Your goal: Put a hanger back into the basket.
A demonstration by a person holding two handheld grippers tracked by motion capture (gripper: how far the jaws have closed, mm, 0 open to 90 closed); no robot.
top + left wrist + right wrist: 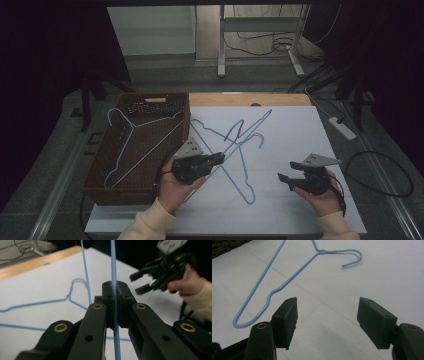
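Several light blue wire hangers are in view. One hanger (142, 140) lies in the brown wicker basket (119, 196) at the left. Two more cross each other on the white table. My left gripper (220, 158) is shut on a wire of one crossed hanger (256, 124); the thin blue wire (114, 272) runs straight up between its closed jaws (114, 302). The other hanger (274, 288) lies flat, its hook (353, 256) ahead of my right gripper (327, 322). That right gripper (286, 171) stands open above bare table, holding nothing.
A wooden strip (280, 99) borders the table's (295, 135) far edge. Beyond it are desk legs and cables on the floor, and a power strip (342, 127) lies to the right. The person's right hand and its gripper (160, 272) appear at the upper right.
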